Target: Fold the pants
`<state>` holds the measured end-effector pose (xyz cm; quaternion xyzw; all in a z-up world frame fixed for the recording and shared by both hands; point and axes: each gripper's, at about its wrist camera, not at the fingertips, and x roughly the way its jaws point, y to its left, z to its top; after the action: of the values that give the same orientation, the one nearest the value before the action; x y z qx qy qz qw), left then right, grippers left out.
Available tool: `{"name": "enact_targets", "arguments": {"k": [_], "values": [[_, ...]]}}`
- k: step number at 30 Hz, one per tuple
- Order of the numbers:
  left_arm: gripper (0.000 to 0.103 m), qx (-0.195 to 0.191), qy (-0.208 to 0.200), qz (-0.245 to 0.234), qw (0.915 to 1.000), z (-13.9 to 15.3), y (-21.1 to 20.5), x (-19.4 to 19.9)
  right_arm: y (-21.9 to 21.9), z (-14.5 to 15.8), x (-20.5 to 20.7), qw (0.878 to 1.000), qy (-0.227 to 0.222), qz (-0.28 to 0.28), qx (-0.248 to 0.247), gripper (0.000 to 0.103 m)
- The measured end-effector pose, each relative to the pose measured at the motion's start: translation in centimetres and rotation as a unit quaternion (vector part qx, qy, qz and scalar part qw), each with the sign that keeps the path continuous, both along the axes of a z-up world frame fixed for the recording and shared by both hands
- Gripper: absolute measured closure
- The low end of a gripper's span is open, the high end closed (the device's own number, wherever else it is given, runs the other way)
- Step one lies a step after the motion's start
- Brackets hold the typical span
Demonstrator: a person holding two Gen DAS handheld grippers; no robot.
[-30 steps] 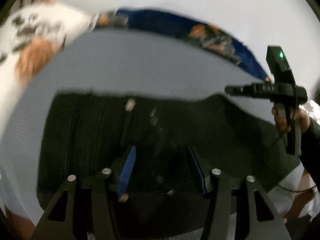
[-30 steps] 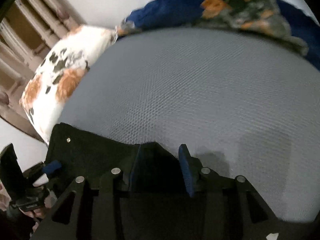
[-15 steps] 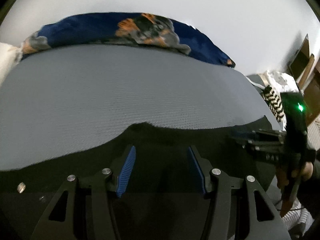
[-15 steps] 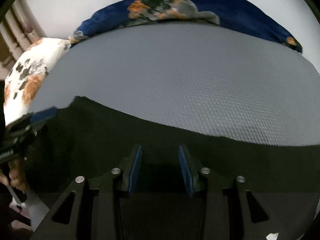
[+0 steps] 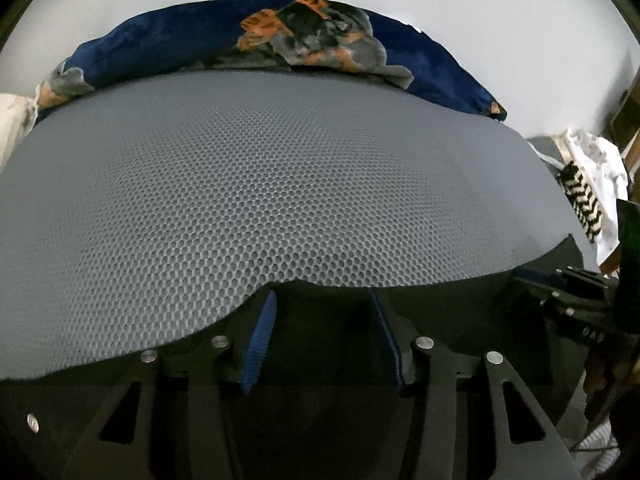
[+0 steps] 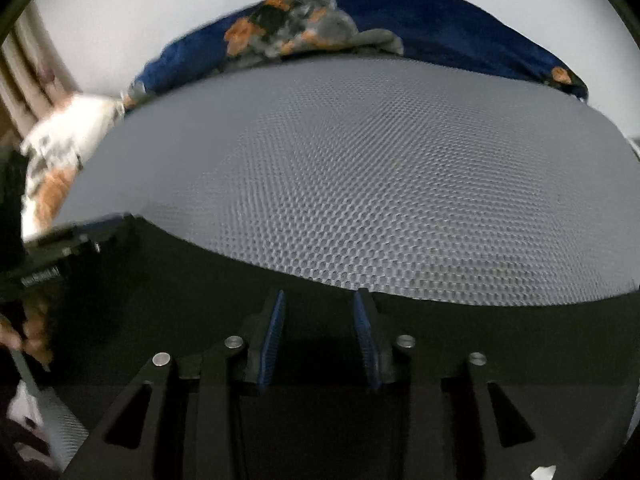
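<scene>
Black pants [image 5: 460,300] lie along the near edge of a grey mesh bed cover [image 5: 260,184]; they also show in the right wrist view [image 6: 180,280]. My left gripper [image 5: 322,300] is open, its blue pads either side of the pants' edge. My right gripper [image 6: 318,300] is open too, with dark cloth between and below its fingers. Whether either pad touches the cloth is hard to tell. Each gripper shows at the edge of the other's view: the right one [image 5: 576,300], the left one [image 6: 60,244].
A blue blanket with orange and grey print [image 5: 304,40] lies along the far side against a white wall. A white spotted pillow [image 6: 60,152] is at far left. White and striped cloth [image 5: 588,200] sits off the bed's right end.
Both grippers have swung to face the far wall and now sit low along the pants' edge, which lies spread across the near part of the bed. The jaws stay open.
</scene>
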<state>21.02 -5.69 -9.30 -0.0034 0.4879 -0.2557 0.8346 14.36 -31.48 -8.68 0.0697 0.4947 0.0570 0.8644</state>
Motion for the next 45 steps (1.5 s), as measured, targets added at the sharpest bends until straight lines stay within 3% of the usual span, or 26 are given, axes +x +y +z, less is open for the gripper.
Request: {"name": "enact_targets", "arguments": {"k": [3,7,10,15,21,30,35,38,40,43,45], "values": [[0.054,-0.02,0.002,0.006,0.9998,1.3,0.9,-1.4,-3.0,1.7,-1.4,0.999,-0.013,-0.002,0.034,0.069],[0.053,-0.018,-0.012,0.024,0.9995,2.7,2.1,-3.5,-8.5,3.6,-4.5,0.998,-0.043,-0.028,0.026,0.063],[0.053,-0.018,-0.009,0.046,0.9988,3.1,3.3,-5.0,-13.5,4.1,-6.6,0.997,-0.027,-0.064,0.039,0.063],[0.052,-0.014,0.01,0.085,0.9962,2.6,5.3,-7.0,-24.3,3.8,-11.0,0.979,-0.001,-0.155,0.13,0.061],[0.052,-0.009,0.027,0.121,0.9923,1.8,6.6,-8.5,-31.0,1.4,-14.0,0.968,0.048,-0.183,0.166,0.062],[0.052,-0.008,0.022,0.134,0.9907,2.2,6.9,-9.7,-33.7,-1.8,-15.0,0.958,0.074,-0.161,0.226,0.063],[0.052,-0.004,0.028,0.147,0.9887,2.1,7.0,-9.9,-33.2,-2.5,-14.2,0.957,0.06,-0.13,0.25,0.069],[0.052,0.0,0.03,0.149,0.9884,1.8,6.8,-10.1,-32.6,-2.9,-13.2,0.955,0.054,-0.119,0.265,0.075],[0.052,0.004,0.034,0.148,0.9884,1.6,6.7,-10.2,-32.1,-3.2,-12.5,0.956,0.051,-0.119,0.262,0.087],[0.052,0.007,0.038,0.147,0.9884,1.2,6.6,-10.4,-31.7,-3.2,-12.1,0.954,0.047,-0.135,0.262,0.092],[0.052,0.006,0.04,0.145,0.9886,1.0,6.5,-10.6,-31.0,-2.6,-12.4,0.959,0.044,-0.142,0.24,0.094]]}}
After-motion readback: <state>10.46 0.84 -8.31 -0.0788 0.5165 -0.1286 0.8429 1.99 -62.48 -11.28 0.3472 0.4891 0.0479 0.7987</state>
